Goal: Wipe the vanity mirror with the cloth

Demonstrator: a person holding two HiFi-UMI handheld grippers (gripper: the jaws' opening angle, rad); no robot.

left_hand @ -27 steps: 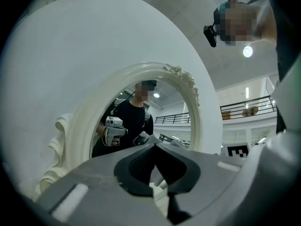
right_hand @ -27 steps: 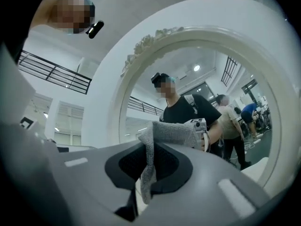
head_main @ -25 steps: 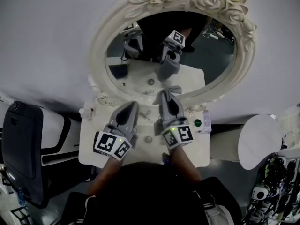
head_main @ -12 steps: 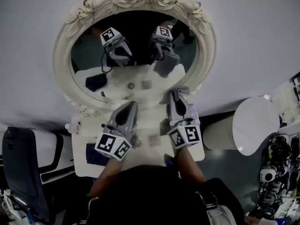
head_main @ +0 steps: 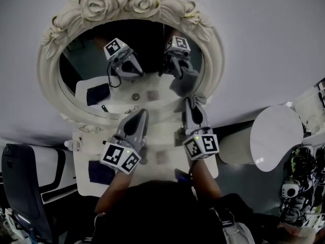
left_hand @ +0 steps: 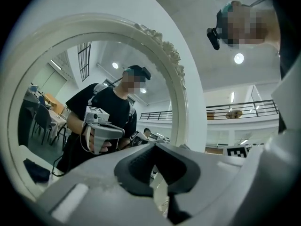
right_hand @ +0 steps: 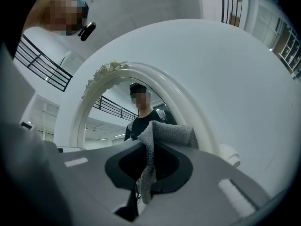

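Grips the grey cloth [right_hand: 155,140] in the right hand-held gripper [head_main: 192,101], at the lower right rim of the vanity mirror [head_main: 132,4]. Holds the left hand-held gripper [head_main: 139,115] pinched together, empty, above the white surface [head_main: 81,151].

"What else is here?"
"A white dressing table [head_main: 83,155], with a dark flat pad [head_main: 100,172] lying at its left end."
"And round it?"
"A dark chair [head_main: 21,183] on the left, a round white stand [head_main: 277,136] on the right."
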